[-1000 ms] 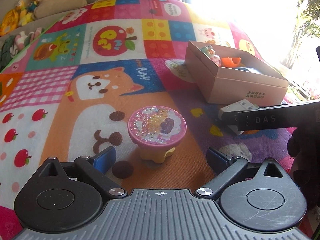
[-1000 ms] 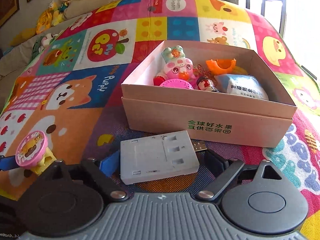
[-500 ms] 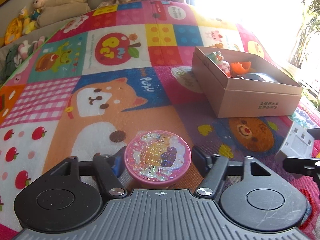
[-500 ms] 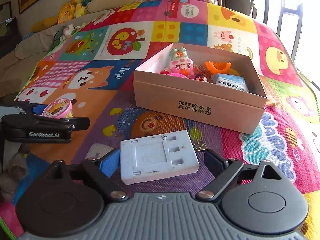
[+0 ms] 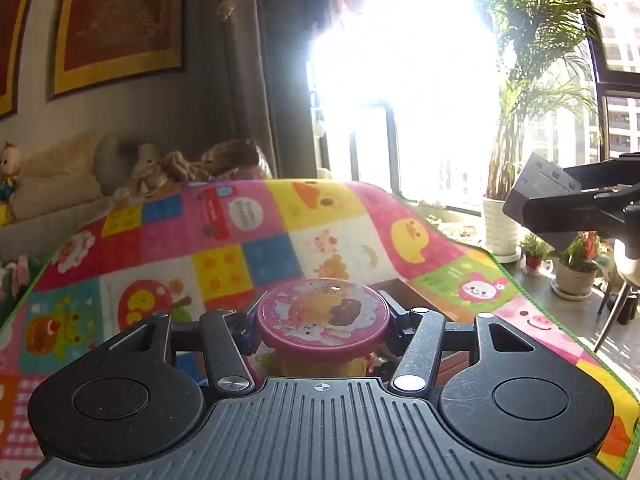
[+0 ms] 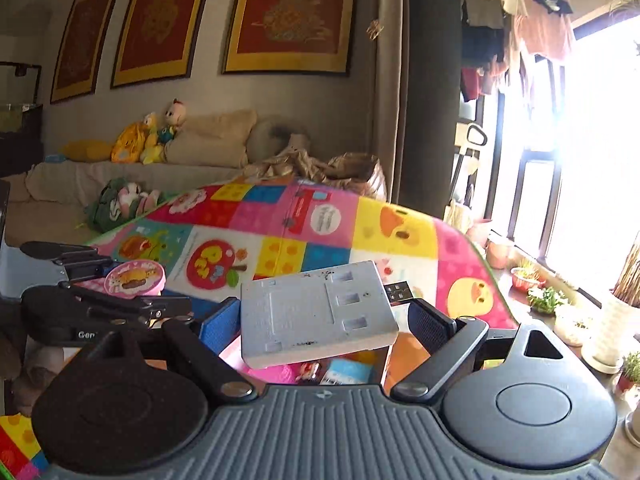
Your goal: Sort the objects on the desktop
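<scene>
My left gripper (image 5: 322, 326) is shut on a pink-lidded toy cup (image 5: 323, 314) with a yellow base and holds it up above the colourful play mat (image 5: 248, 232). The cup also shows in the right wrist view (image 6: 135, 279), held at the left. My right gripper (image 6: 320, 320) is shut on a grey USB hub (image 6: 316, 314), tilted, with its plug pointing away. The hub and right gripper appear in the left wrist view at the right (image 5: 538, 196). Below the hub, part of the pink box's contents (image 6: 344, 370) shows.
The mat drapes over the table, its right edge (image 5: 560, 340) falling off toward a floor with potted plants (image 5: 576, 264). A sofa with plush toys (image 6: 156, 136) stands behind. Bright windows are at the right.
Both grippers have lifted and tilted upward with their objects. The left gripper closed fully on the cup. The box has dropped almost out of both views.
</scene>
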### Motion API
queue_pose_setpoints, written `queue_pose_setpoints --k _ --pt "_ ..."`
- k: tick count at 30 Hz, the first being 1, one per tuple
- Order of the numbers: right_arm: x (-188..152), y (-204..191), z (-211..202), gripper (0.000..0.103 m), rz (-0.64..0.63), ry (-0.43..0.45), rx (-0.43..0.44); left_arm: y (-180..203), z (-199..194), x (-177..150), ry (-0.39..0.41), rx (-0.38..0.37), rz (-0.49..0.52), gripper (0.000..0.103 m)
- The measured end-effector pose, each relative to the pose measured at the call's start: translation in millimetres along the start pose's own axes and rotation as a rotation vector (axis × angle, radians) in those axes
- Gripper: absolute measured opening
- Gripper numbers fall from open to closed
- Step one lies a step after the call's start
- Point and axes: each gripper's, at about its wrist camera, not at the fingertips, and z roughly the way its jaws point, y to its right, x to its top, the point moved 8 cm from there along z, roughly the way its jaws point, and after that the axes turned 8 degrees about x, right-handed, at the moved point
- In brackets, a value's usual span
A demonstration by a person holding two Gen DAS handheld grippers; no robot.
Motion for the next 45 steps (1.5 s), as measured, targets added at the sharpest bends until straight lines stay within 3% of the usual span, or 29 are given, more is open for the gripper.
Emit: queue_pose_setpoints --k 4,7,8,16,23,27,33,37,40,42,45 --pt "26 31 24 0.09 0.053 0.019 -0.01 21 54 9 -0.002 -0.061 -0.022 0.063" --pt "33 42 55 0.09 0.079 0.011 -0.011 24 97 -9 -0.077 -0.066 -0.037 0.083" --pt "32 45 67 0.09 0.089 0.002 -0.007 20 104 -18 -0.101 -0.059 -0.05 0.084" --pt "-3 52 177 0.09 0.198 -0.17 0.031 -16 94 -99 -0.258 -0.013 -0.083 0.094" --pt "-35 48 249 0.091 0.255 -0.288 0.03 -53 73 -127 -0.319 0.067 -0.133 0.102" --pt "-45 48 227 0.097 0.282 -0.273 0.026 -70 55 -146 -0.326 0.147 -0.135 0.103" --pt "-77 21 147 0.103 0.267 -0.25 0.049 -64 32 -172 -0.389 0.091 -0.184 0.103" --pt "-133 -6 108 0.103 0.327 -0.345 0.07 -60 25 -179 -0.401 0.11 -0.172 0.103" --pt "-172 -22 102 0.103 0.331 -0.421 0.058 -56 24 -183 -0.439 0.108 -0.164 0.103" --pt "-188 -27 107 0.103 0.334 -0.463 0.041 -51 25 -188 -0.464 0.117 -0.129 0.103" --pt "-188 -36 116 0.103 0.216 -0.47 -0.001 -55 26 -190 -0.474 0.148 -0.143 0.103"
